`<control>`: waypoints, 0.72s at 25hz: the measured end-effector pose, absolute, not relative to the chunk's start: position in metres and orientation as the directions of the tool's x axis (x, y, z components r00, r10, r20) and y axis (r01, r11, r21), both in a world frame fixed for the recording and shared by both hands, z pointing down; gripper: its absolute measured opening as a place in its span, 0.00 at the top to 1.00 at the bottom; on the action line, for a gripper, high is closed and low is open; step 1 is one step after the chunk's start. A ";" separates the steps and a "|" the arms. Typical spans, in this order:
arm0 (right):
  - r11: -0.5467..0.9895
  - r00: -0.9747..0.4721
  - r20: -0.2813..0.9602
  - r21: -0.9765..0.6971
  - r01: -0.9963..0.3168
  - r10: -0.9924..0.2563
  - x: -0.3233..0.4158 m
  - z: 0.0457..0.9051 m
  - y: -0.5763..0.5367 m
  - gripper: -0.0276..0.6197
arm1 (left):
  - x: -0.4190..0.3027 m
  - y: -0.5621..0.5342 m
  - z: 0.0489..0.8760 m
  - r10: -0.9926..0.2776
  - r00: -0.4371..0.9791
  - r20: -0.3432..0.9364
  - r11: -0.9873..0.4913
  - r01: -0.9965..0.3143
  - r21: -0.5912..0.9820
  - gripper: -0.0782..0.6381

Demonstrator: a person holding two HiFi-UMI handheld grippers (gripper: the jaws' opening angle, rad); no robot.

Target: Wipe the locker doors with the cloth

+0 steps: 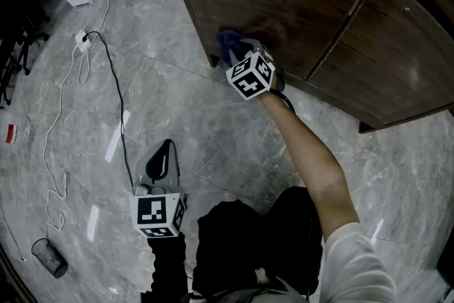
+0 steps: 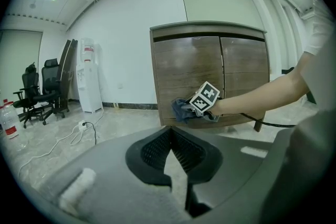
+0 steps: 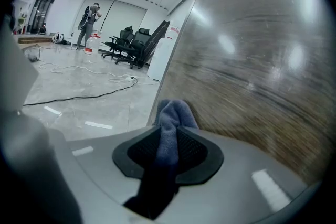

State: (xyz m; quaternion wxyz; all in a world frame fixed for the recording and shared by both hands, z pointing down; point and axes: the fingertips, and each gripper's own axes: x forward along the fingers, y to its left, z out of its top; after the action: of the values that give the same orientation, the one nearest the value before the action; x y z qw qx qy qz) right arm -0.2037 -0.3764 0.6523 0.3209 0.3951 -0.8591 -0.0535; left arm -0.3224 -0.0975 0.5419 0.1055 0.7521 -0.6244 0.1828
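The right gripper is clamped on the cloth. A blue fold runs down between its jaws, the bunched end pokes out just past the tips, and a dark tail trails back behind them. The bunched end looks pressed against the door, whose glossy wood fills everything ahead and to the right of the jaws. The door's outer edge stands just left of the tips, with the floor beyond it. The head view puts this contact low on the locker's left door, near the bottom corner.

The left gripper hangs idle. Its jaws meet at the tips with nothing between them, and only floor shows through the sliver behind. The locker stands well ahead of these jaws, and the cloth is ahead and slightly to the right.

The cloth looks soft, light and limp, so it will likely fold and drag rather than push. The hold across its middle seems sound, since it leaves a wad beyond the tips to meet the wood. If that wad creeps back under friction, the hard jaw tips could scrape the finish. The door looks smooth, so a light press should let the cloth slide.
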 end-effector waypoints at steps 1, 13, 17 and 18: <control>0.681 -0.484 0.505 0.346 -0.646 -0.715 -0.204 0.649 -0.377 0.81 | -0.323 -0.097 0.542 -0.901 0.153 0.406 -0.197 -0.978 -0.069 0.89; 0.653 -0.513 0.413 0.369 -0.661 -0.752 -0.215 0.570 -0.383 0.81 | -0.327 -0.093 0.536 -0.911 0.154 0.382 -0.195 -0.978 -0.072 0.89; 0.644 -0.525 0.376 0.384 -0.662 -0.763 -0.219 0.535 -0.385 0.81 | -0.327 -0.093 0.533 -0.913 0.155 0.378 -0.194 -0.979 -0.067 0.89; 0.640 -0.526 0.366 0.390 -0.662 -0.767 -0.220 0.527 -0.386 0.81 | -0.327 -0.094 0.531 -0.914 0.156 0.374 -0.195 -0.978 -0.069 0.89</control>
State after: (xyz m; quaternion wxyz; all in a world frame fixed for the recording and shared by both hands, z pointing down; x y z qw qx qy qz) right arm -0.2198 -0.3856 0.5270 0.2593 0.4118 -0.8676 -0.1017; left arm -0.3266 -0.0939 0.5315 0.0949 0.7542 -0.6273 0.1693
